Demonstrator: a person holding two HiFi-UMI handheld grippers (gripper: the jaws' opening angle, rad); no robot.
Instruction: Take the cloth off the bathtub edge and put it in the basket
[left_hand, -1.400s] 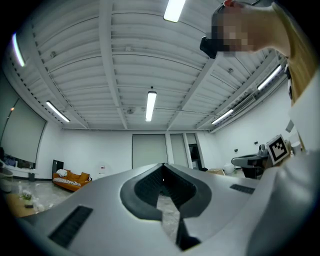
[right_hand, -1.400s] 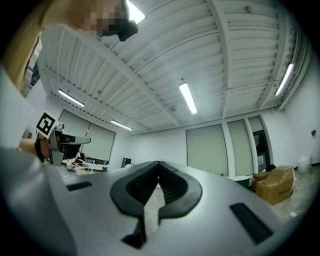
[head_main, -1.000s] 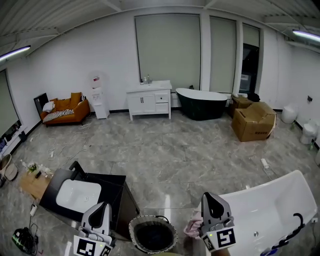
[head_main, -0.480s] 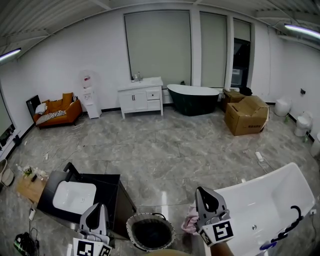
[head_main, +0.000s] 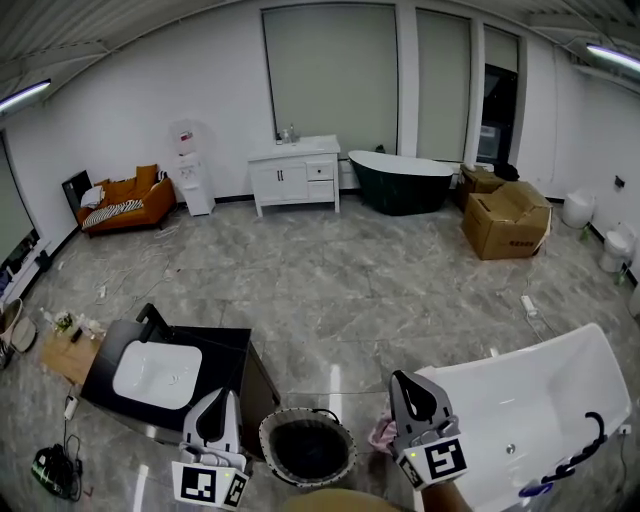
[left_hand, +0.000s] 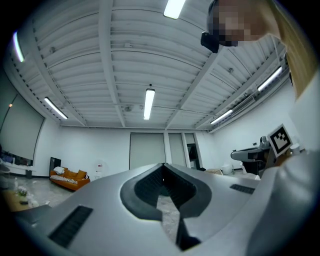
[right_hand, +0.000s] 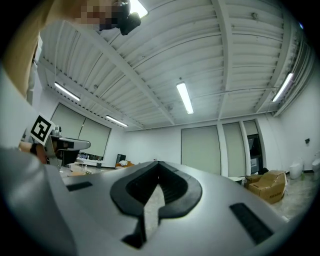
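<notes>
Grey marble floor (head_main: 330, 290) runs across a big white showroom, with a white cabinet (head_main: 295, 180), a dark bathtub (head_main: 405, 185) and a cardboard box (head_main: 508, 220) along the far wall and an orange sofa (head_main: 125, 200) off to the far left. Close below me, on the right, is the white bathtub (head_main: 545, 405). The pink cloth (head_main: 382, 433) is bunched at the rim of its near left end, partly hidden behind my right gripper (head_main: 410, 380). The round basket (head_main: 300, 416) stands on the floor just left of the cloth, dark inside as far as I can see. Left of the basket is a black vanity (head_main: 235, 365) with a white sink (head_main: 158, 373) set in its top.

My left gripper (head_main: 222, 396) hangs over the vanity's near right corner, beside the basket's left rim. Its jaws are pressed together with nothing between them. My right gripper's jaws also meet at the tips and hold nothing, and they point out into the room rather than down at the cloth.
</notes>
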